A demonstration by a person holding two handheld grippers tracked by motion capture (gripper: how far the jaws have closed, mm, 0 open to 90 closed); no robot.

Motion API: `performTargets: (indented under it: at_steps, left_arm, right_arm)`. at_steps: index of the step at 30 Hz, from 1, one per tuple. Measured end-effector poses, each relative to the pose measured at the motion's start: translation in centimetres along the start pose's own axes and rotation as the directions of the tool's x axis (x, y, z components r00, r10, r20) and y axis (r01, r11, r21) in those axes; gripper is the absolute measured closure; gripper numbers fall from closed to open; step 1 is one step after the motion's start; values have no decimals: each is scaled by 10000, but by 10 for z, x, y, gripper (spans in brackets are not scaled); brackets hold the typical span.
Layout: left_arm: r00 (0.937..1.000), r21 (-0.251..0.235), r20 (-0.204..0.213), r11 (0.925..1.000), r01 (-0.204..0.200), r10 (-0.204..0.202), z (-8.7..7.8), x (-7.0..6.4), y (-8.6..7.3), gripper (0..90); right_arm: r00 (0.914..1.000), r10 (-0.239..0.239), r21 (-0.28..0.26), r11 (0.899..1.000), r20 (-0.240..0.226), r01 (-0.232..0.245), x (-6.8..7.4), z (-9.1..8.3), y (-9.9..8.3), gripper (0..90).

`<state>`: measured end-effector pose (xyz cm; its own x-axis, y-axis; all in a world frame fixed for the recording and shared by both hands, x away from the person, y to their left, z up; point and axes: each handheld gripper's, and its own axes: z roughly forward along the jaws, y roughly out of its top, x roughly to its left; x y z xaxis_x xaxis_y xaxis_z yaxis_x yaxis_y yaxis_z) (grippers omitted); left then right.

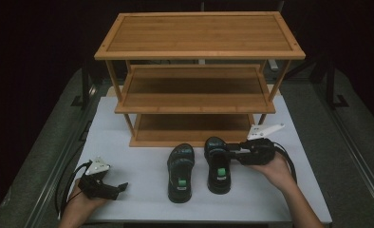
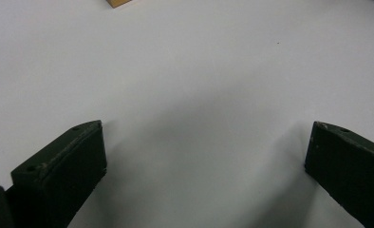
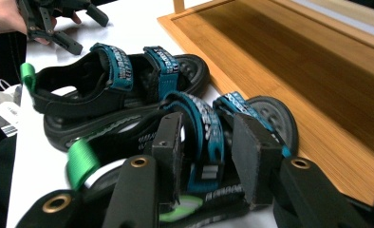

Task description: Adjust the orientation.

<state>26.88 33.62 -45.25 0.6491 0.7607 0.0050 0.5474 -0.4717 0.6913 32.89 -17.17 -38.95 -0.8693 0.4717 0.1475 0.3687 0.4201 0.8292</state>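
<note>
- I have the right gripper (image 1: 236, 153) reaching in from the right side of the counter (image 1: 128, 194), its jaws set on either side of the teal midfoot strap of the right sandal (image 1: 218, 165).
- In the right gripper view the two jaw pads sit close against that strap (image 3: 205, 135); they look clamped on it, though I cannot tell how firmly.
- The right sandal is black with teal straps and a green heel tab, lying flat on the counter just in front of the shelf rack (image 1: 199, 76), toe toward the rack.
- The left sandal (image 1: 180, 173) lies just beside it, parallel, a narrow gap between the two, its toe slightly farther from the rack.
- In the right gripper view the left sandal (image 3: 114, 90) lies beyond the one I am gripping, its green tab at the heel end.
- My left gripper (image 1: 121, 188) rests low near the front left corner of the counter, well apart from both sandals.
- In the left gripper view its jaws stand wide apart with bare white counter (image 2: 199, 85) between them, holding nothing.
- The rack is bamboo with three tiers, standing at the back of the counter; its bottom tier (image 3: 289, 71) runs right beside the gripped sandal's toe.
</note>
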Motion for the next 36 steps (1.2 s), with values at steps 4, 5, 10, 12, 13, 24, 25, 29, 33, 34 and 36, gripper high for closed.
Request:
performTargets:
  at_steps: [4, 5, 10, 12, 13, 24, 25, 29, 33, 34, 36]
  left_arm:
    - [10000, 1, 0, 10000, 6, -6, 0, 0, 0, 0]
    - [10000, -1, -1, 10000, 6, -6, 0, 0, 0, 0]
    - [10000, 2, -2, 10000, 3, -3, 0, 0, 0, 0]
    - [10000, 4, 0, 10000, 5, -5, 0, 0, 0, 0]
    - [10000, 6, 0, 10000, 4, -4, 0, 0, 0, 0]
    - [10000, 8, 1, 10000, 4, -4, 0, 0, 0, 0]
    - [10000, 8, 1, 10000, 4, -4, 0, 0, 0, 0]
    - [10000, 8, -4, 10000, -1, 1, 0, 0, 0, 0]
    - [10000, 6, 4, 10000, -18, 18, 0, 0, 0, 0]
    - [10000, 28, 6, 10000, -43, 43, 0, 0, 1, 0]
    - [10000, 105, -27, 9999, -19, 19, 0, -1, 3, 0]
  right_arm:
    - [9994, 40, 132, 9999, -352, -35, -3, 14, 3, 618]
    - [9991, 69, 180, 9998, -418, -61, -3, 16, 3, 618]
    - [9990, 59, 344, 9994, -452, -43, -3, 23, 1, 680]
    - [9989, 57, 312, 9995, -471, -42, -3, 23, 2, 683]
    - [9990, 50, 337, 9994, -446, -35, -2, 22, 2, 683]
    - [9947, -395, 384, 9983, -949, 433, 21, 33, 11, 683]
    - [9947, -395, 384, 9983, -949, 433, 21, 33, 11, 683]
    - [9938, -516, 476, 9973, -984, 565, 25, 38, 11, 680]
    - [9953, -553, 465, 9972, -799, 592, 26, 37, 11, 569]
    - [9959, -531, 444, 9974, -730, 565, 26, 36, 10, 545]
    - [9975, -387, 221, 9990, -592, 401, 25, 28, 10, 518]
